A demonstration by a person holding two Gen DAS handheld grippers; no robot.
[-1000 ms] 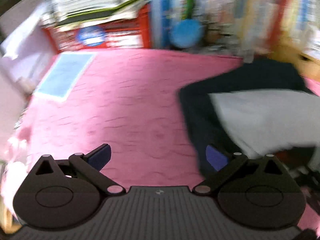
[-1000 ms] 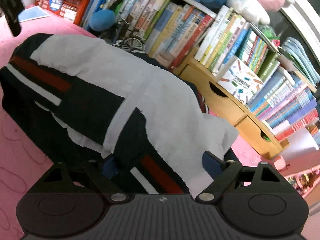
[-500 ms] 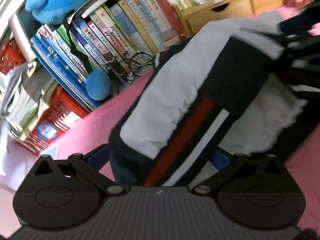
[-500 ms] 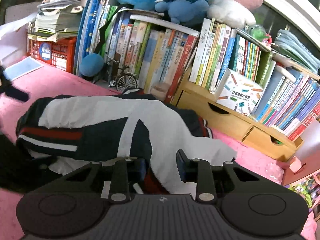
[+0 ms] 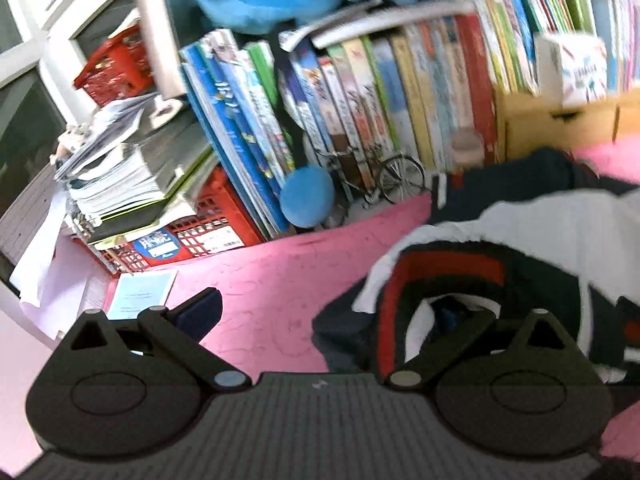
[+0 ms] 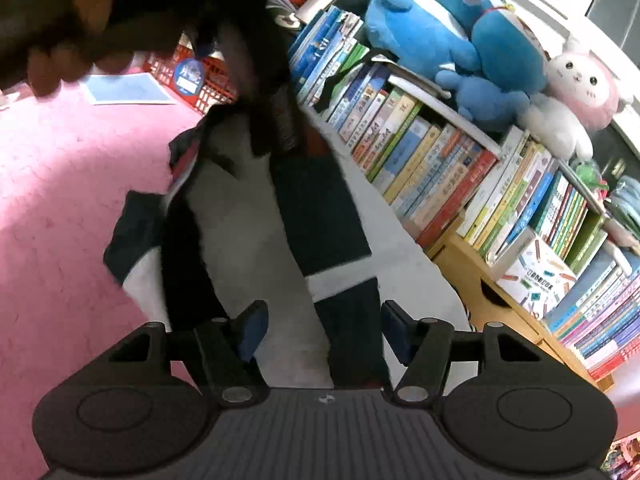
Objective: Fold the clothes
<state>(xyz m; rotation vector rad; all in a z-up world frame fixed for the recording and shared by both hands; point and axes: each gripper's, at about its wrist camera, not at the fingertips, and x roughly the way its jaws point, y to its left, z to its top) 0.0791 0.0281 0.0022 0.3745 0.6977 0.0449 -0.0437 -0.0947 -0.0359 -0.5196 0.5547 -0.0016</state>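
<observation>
We are mid-fold: our left gripper (image 5: 324, 312) gapes wide with the jacket (image 5: 500, 248) at its right finger, our right gripper (image 6: 322, 330) half open astride cloth, so next we pinch an edge.

Matt cloth jacket (image 6: 256, 216) on textured pink mat (image 5: 280, 272); ribbed black plastic gripper bodies.

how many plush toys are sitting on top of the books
4, maybe more hidden: a large blue plush toy leftmost, a second blue plush toy beside it, a pink bunny plush toy to the right, and a white plush toy below the pink one.
</observation>
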